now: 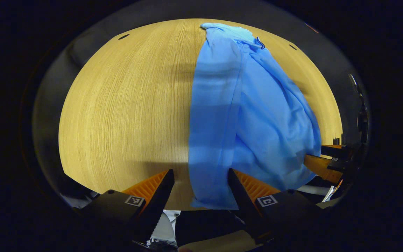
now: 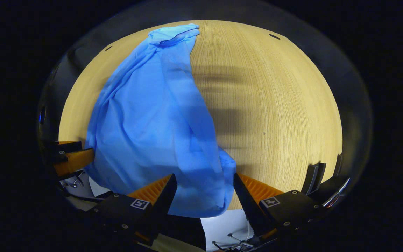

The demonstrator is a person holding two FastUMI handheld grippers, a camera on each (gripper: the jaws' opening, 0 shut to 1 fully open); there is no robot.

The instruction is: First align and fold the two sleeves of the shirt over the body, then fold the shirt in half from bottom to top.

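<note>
Stretching from the near edge of the table (image 1: pixel 117 115) right up to its far edge, the blue shirt (image 1: pixel 250 115) lies lengthwise as a long narrow band, collar (image 2: pixel 173 33) at the far end and hem at the near edge. That narrow shape suggests the sleeves are already folded in over the body; I'd call the first step done, though the right side is rumpled and bunched, not flat. The bottom-to-top fold is not yet made, since the hem sits nearest and the collar lies uncovered.

Down at the hem, the left gripper (image 1: pixel 200 182) has its jaws spread wide, straddling the left hem corner, neither finger pressing cloth. The right gripper (image 2: pixel 205 185) matches it, wide open around the right hem corner (image 2: pixel 222 203), which hangs a little over the near edge. Next, by my reckoning: pinch both corners and carry them to the collar.
</note>
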